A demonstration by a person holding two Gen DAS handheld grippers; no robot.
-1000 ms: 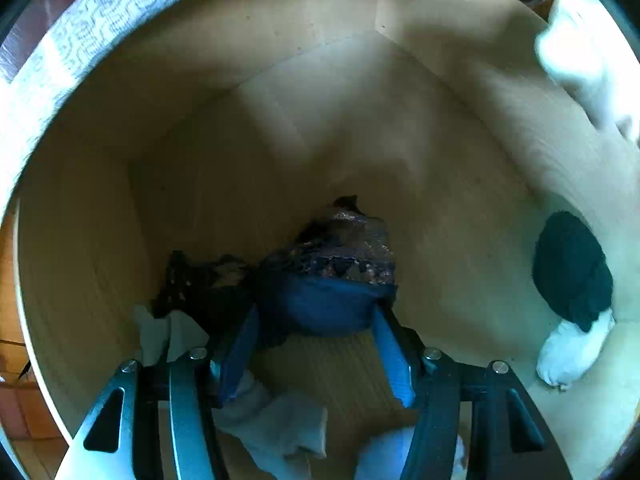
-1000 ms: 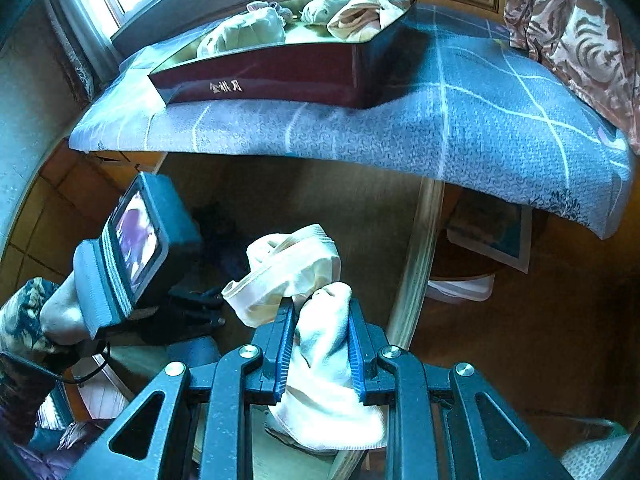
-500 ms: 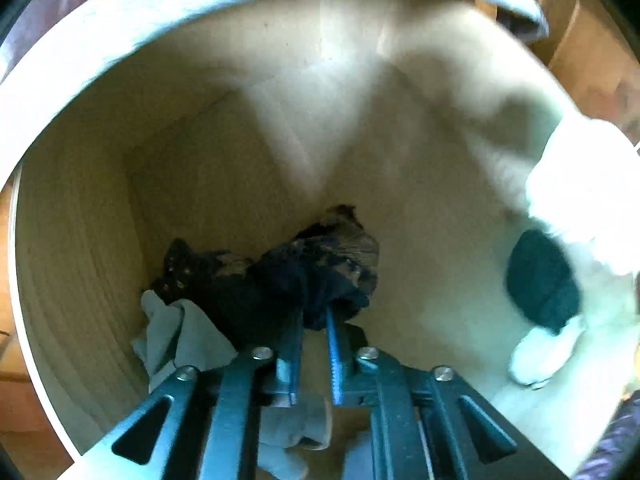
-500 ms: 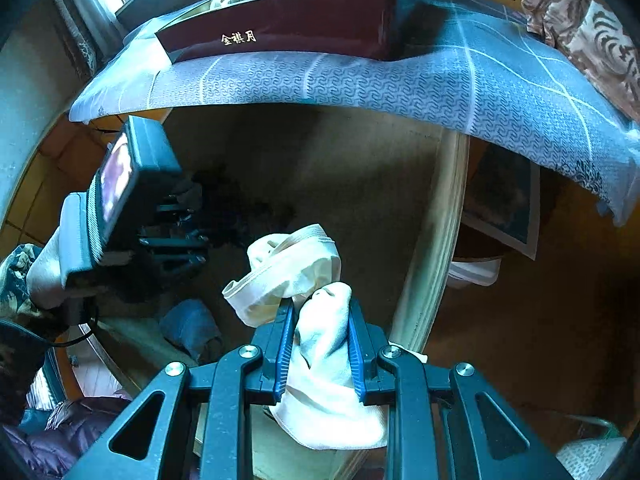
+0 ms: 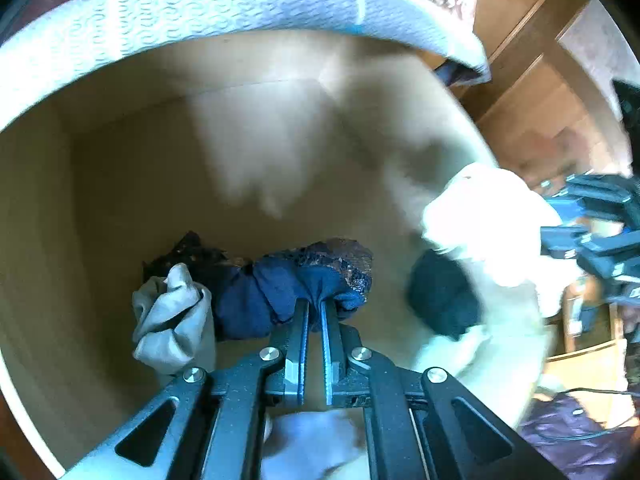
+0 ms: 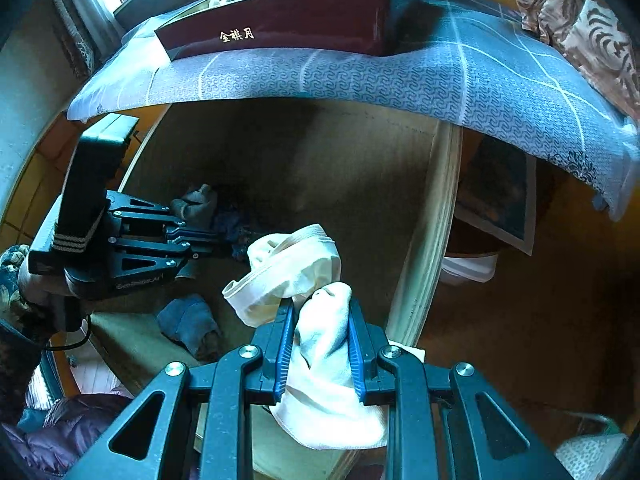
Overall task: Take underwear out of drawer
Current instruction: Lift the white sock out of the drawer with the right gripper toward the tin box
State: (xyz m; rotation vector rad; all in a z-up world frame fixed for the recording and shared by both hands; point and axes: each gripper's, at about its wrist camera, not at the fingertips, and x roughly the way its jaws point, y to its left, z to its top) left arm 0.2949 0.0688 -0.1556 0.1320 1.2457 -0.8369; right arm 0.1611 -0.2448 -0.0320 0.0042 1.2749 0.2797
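Observation:
Inside the pale wooden drawer (image 5: pixel 120 208) my left gripper (image 5: pixel 314 304) is shut on dark navy underwear with a lace edge (image 5: pixel 320 276), pinching a fold of it just above the drawer floor. A grey garment (image 5: pixel 168 320) lies bunched against its left side. In the right wrist view my right gripper (image 6: pixel 320 300) is shut on cream-white underwear (image 6: pixel 292 264), held above the drawer's front right part. The left gripper (image 6: pixel 208 240) shows there too, low in the drawer's left side, held by a hand. The white underwear (image 5: pixel 488 232) appears bright and blurred at the right of the left wrist view.
A dark round garment (image 5: pixel 440 296) lies at the drawer's right side, and a blue one (image 6: pixel 188 324) near its front. Above the drawer a blue patterned cloth (image 6: pixel 400 76) covers a surface that bears a dark red box (image 6: pixel 280 24) filled with clothes. The drawer's right wall (image 6: pixel 432 220) runs beside brown floor.
My left gripper went from wide open around the navy underwear to shut on it, then tilted and lifted slightly, dragging the fabric. My right gripper kept its hold on the white underwear and sank a little.

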